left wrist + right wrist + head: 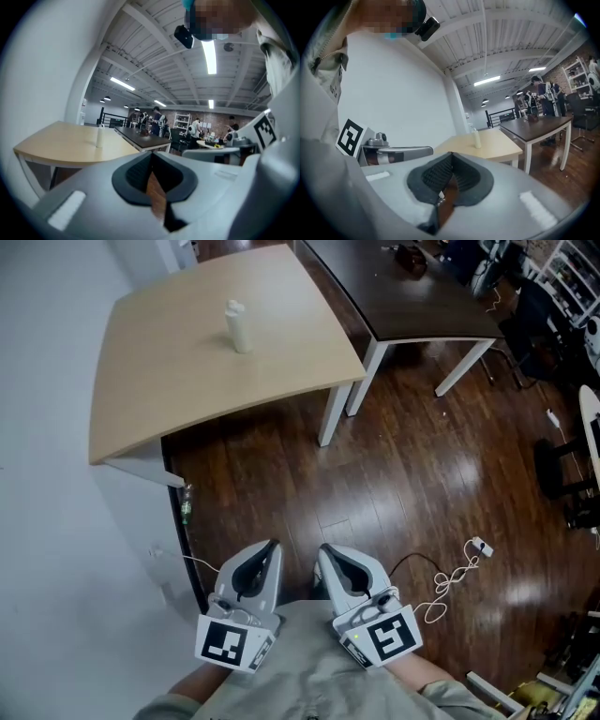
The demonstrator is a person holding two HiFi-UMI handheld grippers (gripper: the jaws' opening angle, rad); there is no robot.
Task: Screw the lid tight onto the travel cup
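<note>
Nearest, two grippers are held well short of the light table [169, 381]: the left gripper [271, 546] and the right gripper [324, 550], each with jaws pressed together on nothing. Farther off, one travel cup [238, 330] is seen upright near the light table's middle, one lid [232, 307] apparently on top; its tightness cannot be judged. An approach and a finished stand-off are equally fitted, so no move is settled. Beyond the light table, one dark table [412, 306] is seen.
</note>
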